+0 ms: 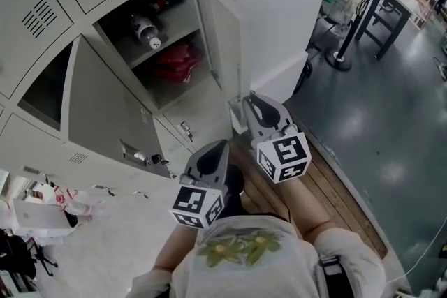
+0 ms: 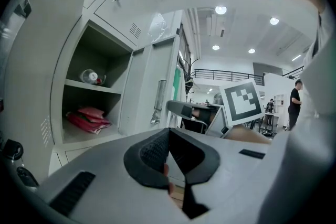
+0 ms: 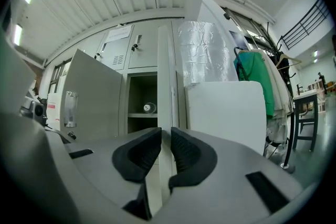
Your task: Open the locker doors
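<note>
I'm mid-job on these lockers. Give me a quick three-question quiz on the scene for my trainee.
1. True or false: the right gripper has the edge of an open locker door between its jaws.
2. What lies under the shelf in that locker? A) a red bundle B) a blue box C) nothing
3. Fill in: the left gripper has its jaws ____ (apart or together), with nothing between them.

Key: 1 true; 2 A; 3 together.
</note>
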Tool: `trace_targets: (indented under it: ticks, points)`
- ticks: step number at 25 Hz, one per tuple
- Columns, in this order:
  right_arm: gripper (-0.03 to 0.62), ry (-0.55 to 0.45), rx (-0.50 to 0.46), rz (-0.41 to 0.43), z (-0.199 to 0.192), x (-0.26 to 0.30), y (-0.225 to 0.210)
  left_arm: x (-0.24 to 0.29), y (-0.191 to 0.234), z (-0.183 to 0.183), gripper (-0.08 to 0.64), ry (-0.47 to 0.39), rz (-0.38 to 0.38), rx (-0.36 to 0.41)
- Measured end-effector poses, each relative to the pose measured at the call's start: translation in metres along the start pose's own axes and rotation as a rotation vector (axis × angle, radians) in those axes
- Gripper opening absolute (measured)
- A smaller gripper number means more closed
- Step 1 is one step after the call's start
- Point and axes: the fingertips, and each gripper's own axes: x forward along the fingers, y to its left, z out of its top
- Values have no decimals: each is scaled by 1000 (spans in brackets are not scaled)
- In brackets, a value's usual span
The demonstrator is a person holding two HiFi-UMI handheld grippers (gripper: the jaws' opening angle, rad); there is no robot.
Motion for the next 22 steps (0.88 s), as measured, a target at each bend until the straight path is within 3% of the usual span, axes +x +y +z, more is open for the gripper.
trace_targets:
  ticks: [6, 8, 14, 19, 22]
  points:
    - [66, -5, -9, -78, 0, -2, -22, 7, 0, -3, 29, 8, -8, 2]
    - [29, 15, -6, -109, -6, -2, -32, 9, -1, -4, 29, 13, -12, 3]
    - [29, 35, -2, -135, -16, -2, -41, 14, -4, -4, 29, 21, -21, 9]
    - [29, 4, 12, -129, -13, -14, -34, 17, -2, -4, 29, 20, -19, 7]
    - [30, -58, 37, -78, -9, -26, -18, 17, -1, -6, 29, 24, -15, 6]
